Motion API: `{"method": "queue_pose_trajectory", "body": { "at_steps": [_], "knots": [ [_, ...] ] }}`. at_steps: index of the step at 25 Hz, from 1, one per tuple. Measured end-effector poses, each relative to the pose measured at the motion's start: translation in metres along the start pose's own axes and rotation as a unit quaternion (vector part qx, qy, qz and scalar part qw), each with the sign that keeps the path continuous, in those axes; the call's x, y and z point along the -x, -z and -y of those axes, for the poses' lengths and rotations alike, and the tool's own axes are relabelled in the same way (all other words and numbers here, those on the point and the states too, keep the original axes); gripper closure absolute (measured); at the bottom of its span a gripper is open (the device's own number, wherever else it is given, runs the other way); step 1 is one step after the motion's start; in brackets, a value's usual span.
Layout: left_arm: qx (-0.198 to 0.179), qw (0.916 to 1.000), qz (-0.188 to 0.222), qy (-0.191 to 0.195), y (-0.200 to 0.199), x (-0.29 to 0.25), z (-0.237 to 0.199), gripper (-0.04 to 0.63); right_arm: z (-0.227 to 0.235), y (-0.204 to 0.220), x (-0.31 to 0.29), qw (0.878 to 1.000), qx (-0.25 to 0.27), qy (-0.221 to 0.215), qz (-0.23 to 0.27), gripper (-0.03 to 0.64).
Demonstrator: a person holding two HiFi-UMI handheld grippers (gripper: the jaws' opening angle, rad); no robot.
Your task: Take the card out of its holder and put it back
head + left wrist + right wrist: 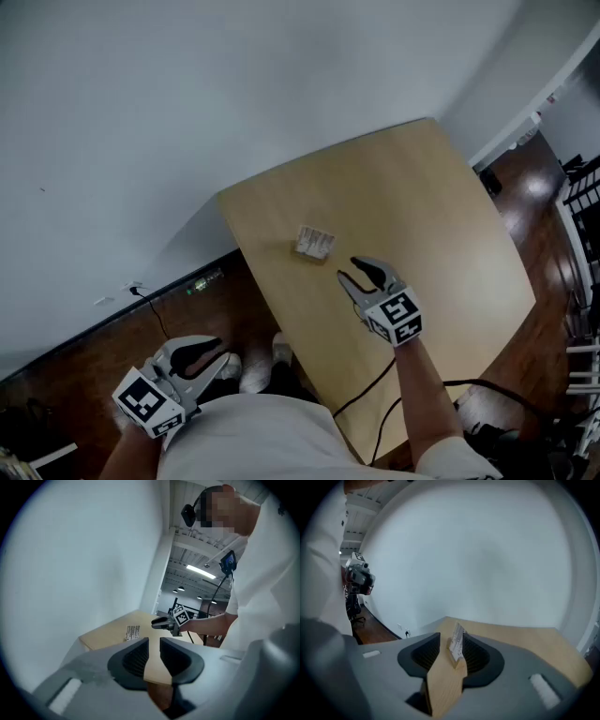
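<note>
A small wooden holder [313, 246] stands on the light wooden table [441, 216] with a white printed card [458, 639] upright in it. My right gripper [356, 274] hovers just short of the holder, pointing at it. Its jaws are open; in the right gripper view [451, 638] the card shows in line between them, untouched. My left gripper [202, 354] is off the table's left edge, low over the floor, its jaws a little apart and empty. From the left gripper view [154, 643] I see the holder [132, 632] and the right gripper [157, 623] across the table.
A white wall runs behind the table's far edge. Dark wood floor lies left and right of the table. A black cable [375, 398] trails from the right gripper over the near table edge. The person's feet [255, 366] stand at the table's near left corner.
</note>
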State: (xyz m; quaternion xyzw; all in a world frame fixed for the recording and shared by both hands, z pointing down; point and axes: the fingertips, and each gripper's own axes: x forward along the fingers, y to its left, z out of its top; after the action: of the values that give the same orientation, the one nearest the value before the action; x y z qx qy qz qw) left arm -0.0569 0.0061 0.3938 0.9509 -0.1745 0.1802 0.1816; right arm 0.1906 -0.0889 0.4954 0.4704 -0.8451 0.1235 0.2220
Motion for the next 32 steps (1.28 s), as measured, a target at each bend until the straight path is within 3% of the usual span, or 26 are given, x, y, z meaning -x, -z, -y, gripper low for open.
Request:
{"method": "queue_pose_trajectory", "body": {
  "at_steps": [6, 15, 18, 23, 32],
  "knots": [
    [0.004, 0.9995, -0.001, -0.03, -0.004, -0.001, -0.003, 0.514, 0.045, 0.009, -0.047, 1.0, 0.001, -0.029, -0.006, 0.465],
    [0.034, 0.9958, -0.003, -0.084, -0.001, 0.004, -0.01, 0.514, 0.044, 0.021, -0.098, 0.993, -0.008, -0.119, -0.018, 0.46],
    [0.035, 0.9952, -0.004, -0.092, 0.002, 0.004, -0.012, 0.514, 0.039, 0.019, -0.101, 0.99, -0.008, -0.14, -0.016, 0.501],
    [0.048, 0.9933, -0.004, -0.105, 0.001, 0.003, -0.017, 0.514, 0.037, 0.017, -0.103, 0.988, -0.004, -0.157, -0.012, 0.579],
    [0.051, 0.9924, -0.007, -0.111, 0.006, 0.004, -0.024, 0.514, 0.037, 0.015, -0.104, 0.985, -0.009, -0.172, -0.006, 0.591]
  ]
}}
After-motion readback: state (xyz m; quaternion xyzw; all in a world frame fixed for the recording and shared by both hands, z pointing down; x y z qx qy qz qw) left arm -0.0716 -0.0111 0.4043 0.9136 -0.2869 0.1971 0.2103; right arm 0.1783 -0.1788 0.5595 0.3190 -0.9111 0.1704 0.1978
